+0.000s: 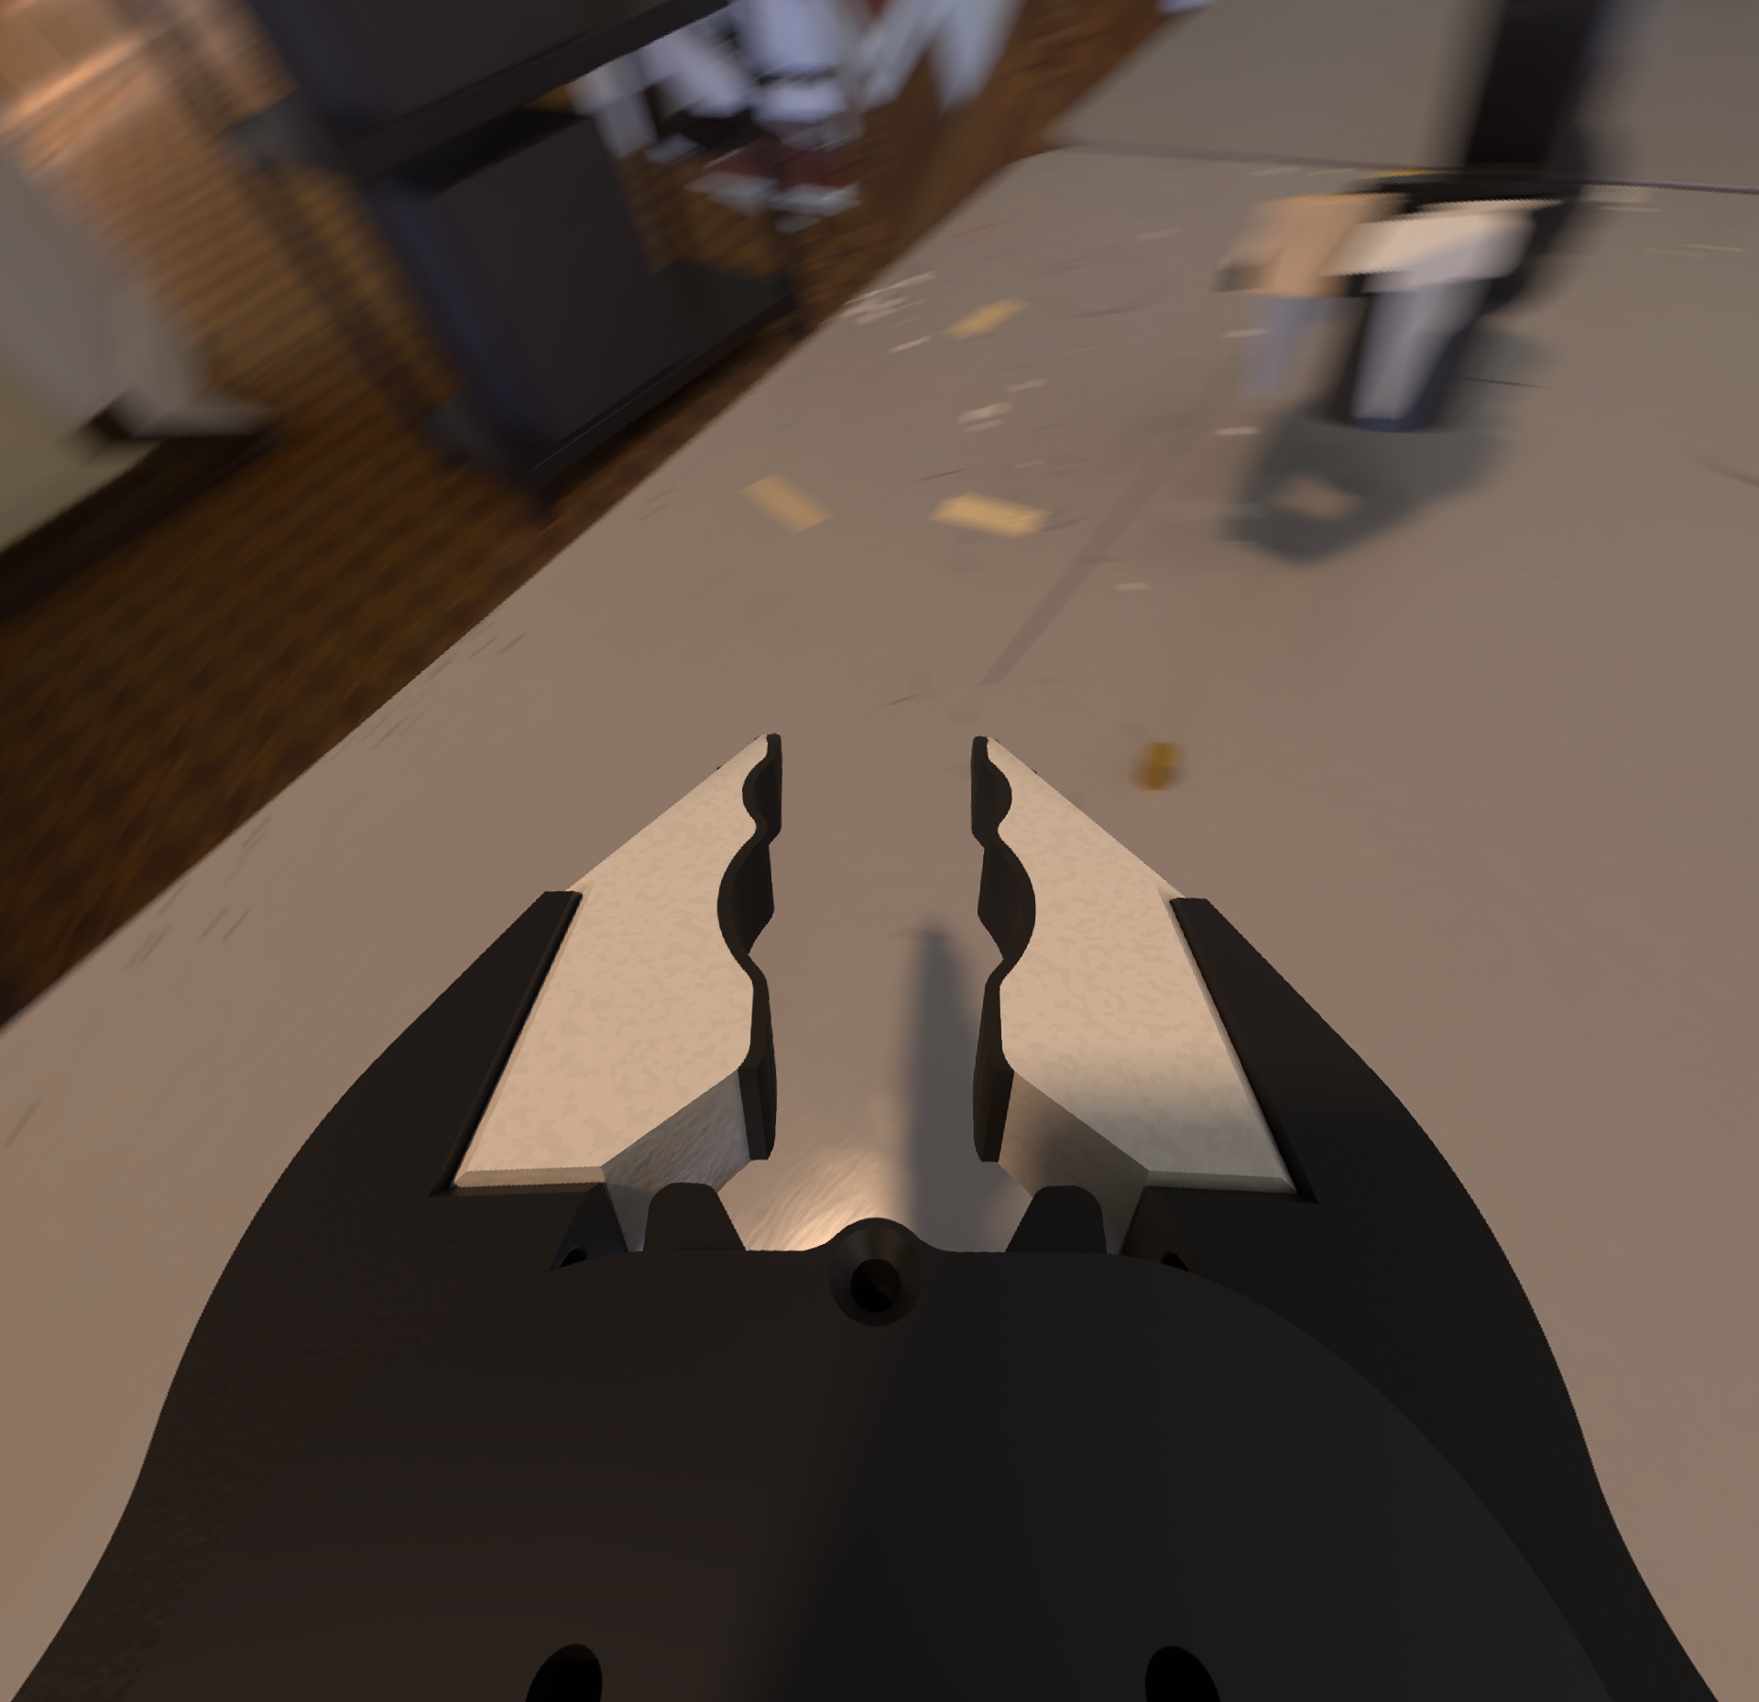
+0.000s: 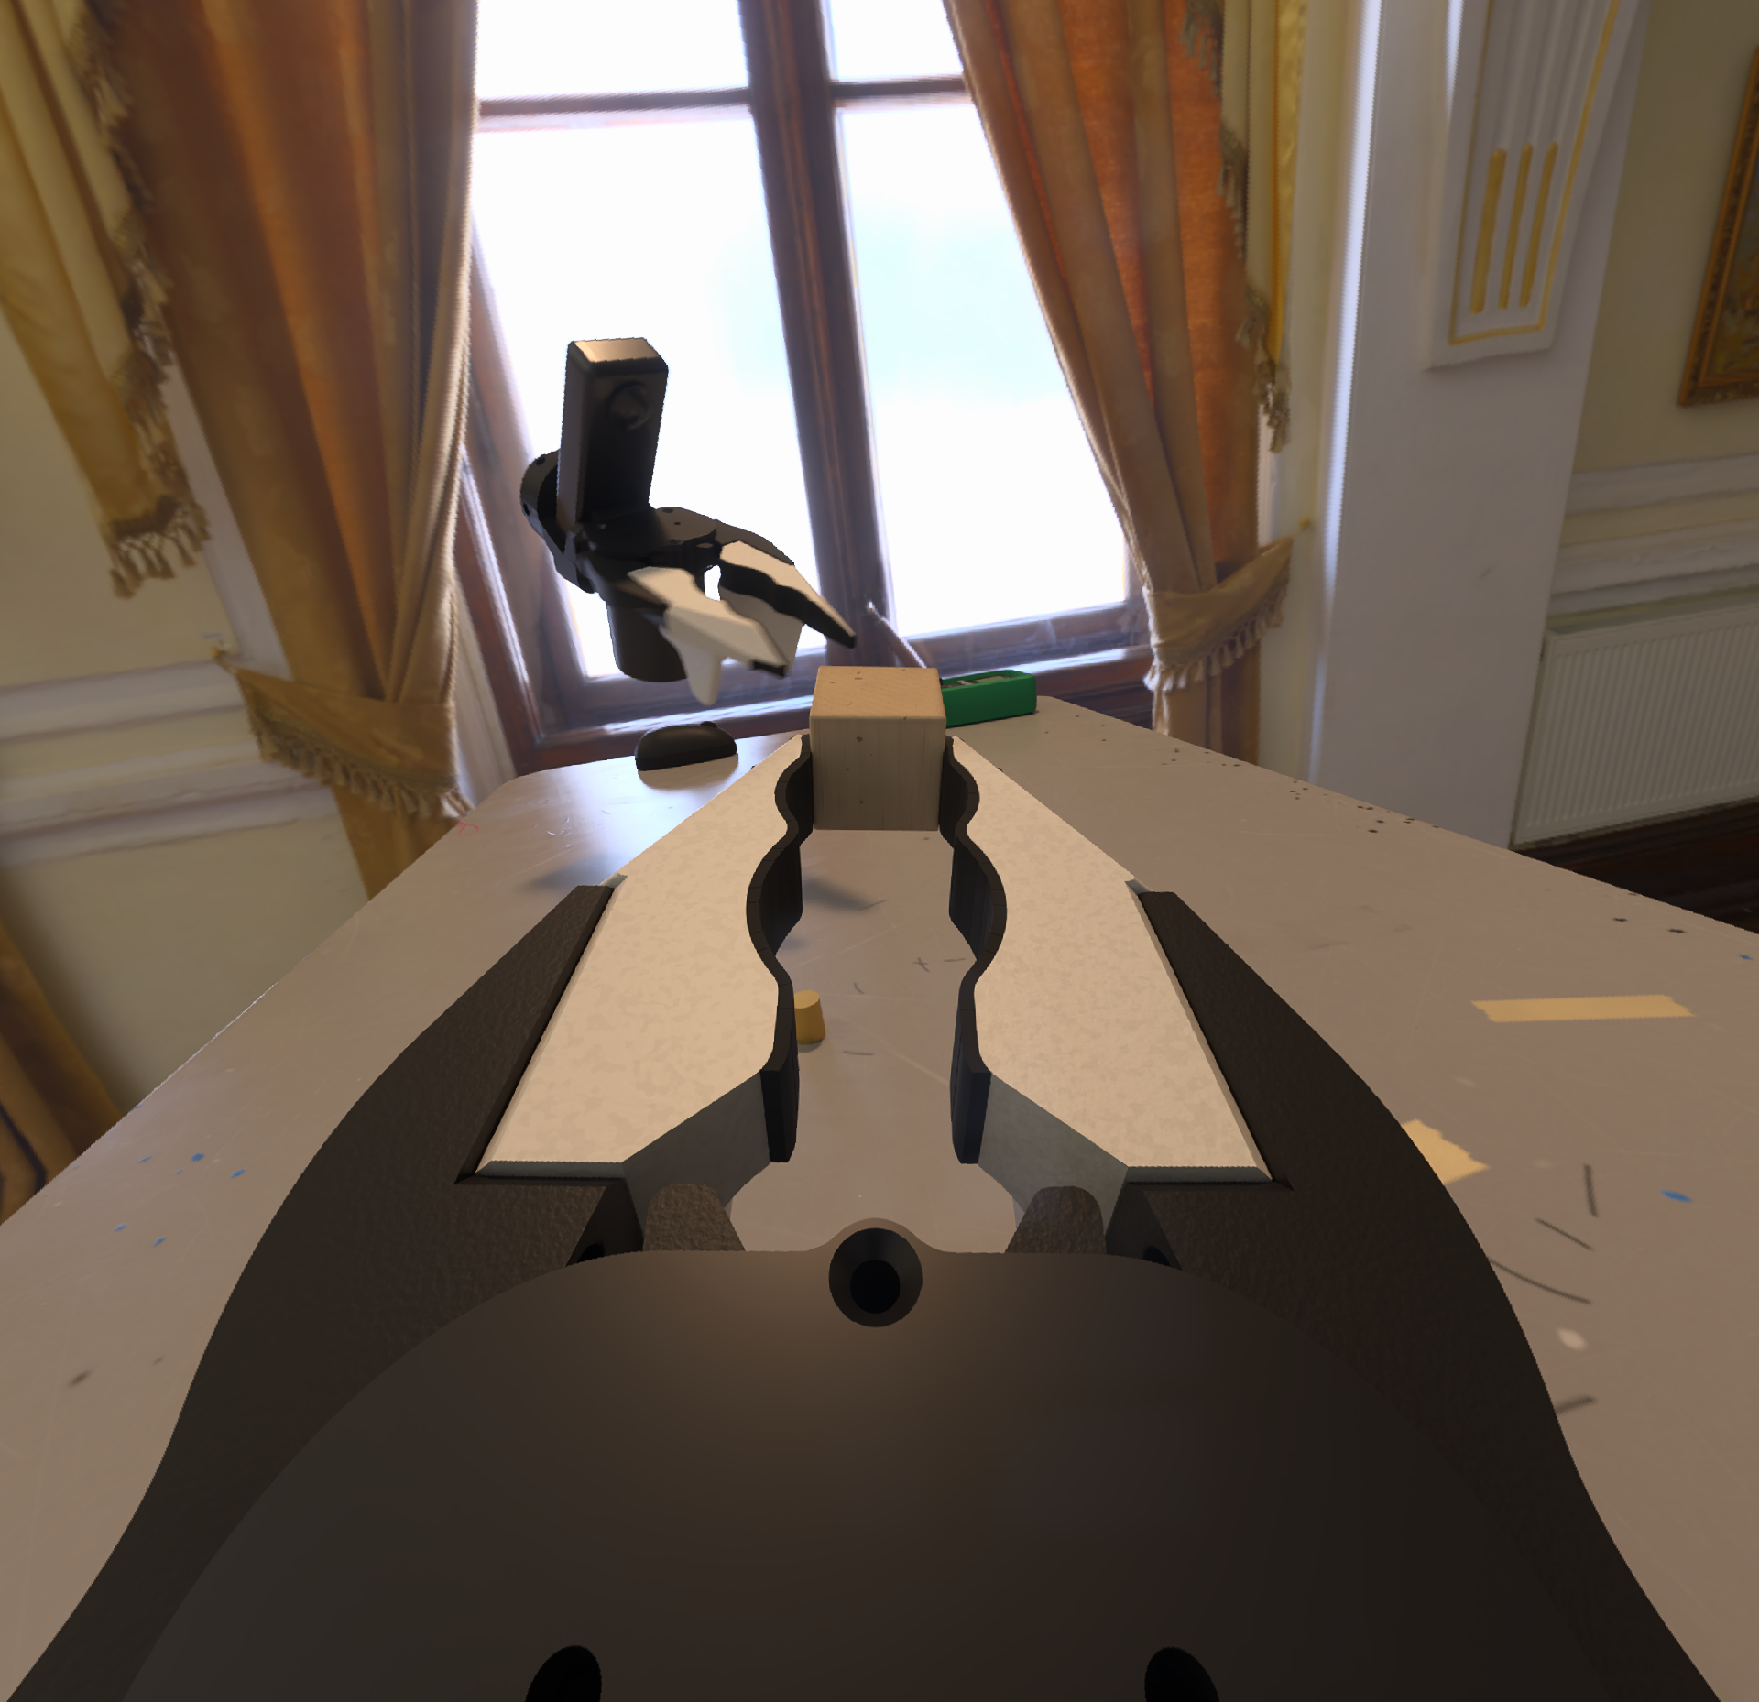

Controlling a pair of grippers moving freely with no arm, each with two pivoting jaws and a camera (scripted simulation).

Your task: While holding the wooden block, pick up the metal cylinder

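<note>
Meanwhile wooden block (image 2: 876, 762) sits clamped between right tongs (image 2: 876, 752).

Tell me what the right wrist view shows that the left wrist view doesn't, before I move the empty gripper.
Only the right wrist view: the wooden block clamped at the right gripper tips, a green box and a black computer mouse at the table's far end, and the window.

Only the left wrist view: the left gripper's open, empty jaws up close, and the dark floor beside the table.

Both: the grey table, tape strips, and the small brass-coloured metal cylinder standing untouched.
</note>
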